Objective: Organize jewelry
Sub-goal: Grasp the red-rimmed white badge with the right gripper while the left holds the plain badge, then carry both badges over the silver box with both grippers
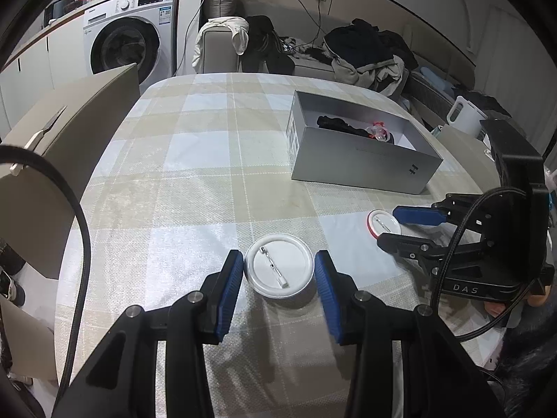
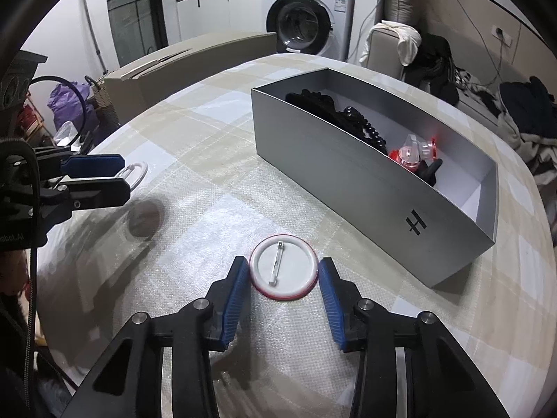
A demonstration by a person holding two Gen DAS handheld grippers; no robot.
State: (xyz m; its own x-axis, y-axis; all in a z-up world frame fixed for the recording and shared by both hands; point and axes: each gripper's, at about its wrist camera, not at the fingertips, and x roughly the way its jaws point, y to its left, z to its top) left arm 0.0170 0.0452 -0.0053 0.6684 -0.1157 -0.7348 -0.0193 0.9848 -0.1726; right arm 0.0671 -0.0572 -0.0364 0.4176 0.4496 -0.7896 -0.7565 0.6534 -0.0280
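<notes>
Both grippers are down on the checked tablecloth (image 1: 174, 181), each straddling a round pin badge lying face-down with the clasp up. Bottom centre of the left wrist view: left gripper (image 1: 278, 271) has its blue pads either side of a white badge (image 1: 278, 270); the left pad looks to touch the rim and the right sits just off it, so contact can't be called for sure, likely a loose grasp. In the right wrist view, at left, that same badge appears lifted off the cloth between the pads, with a round shadow below it, which suggests it's held. Bottom centre of the right wrist view: right gripper (image 2: 283, 273) brackets a red-rimmed badge (image 2: 283, 271) flat on the cloth, both pads right at its rim, clenched on it as far as the view shows. Farther back, right of centre, the open silver box (image 2: 348, 174) already holds black beads (image 2: 369, 129) and a small red and clear piece (image 2: 414, 151). Step in hand: grasping badges for the box. Next move calls for firm squeeze on the thin rims, a lift, then carry to the box's empty near end without the flat discs slipping out.
</notes>
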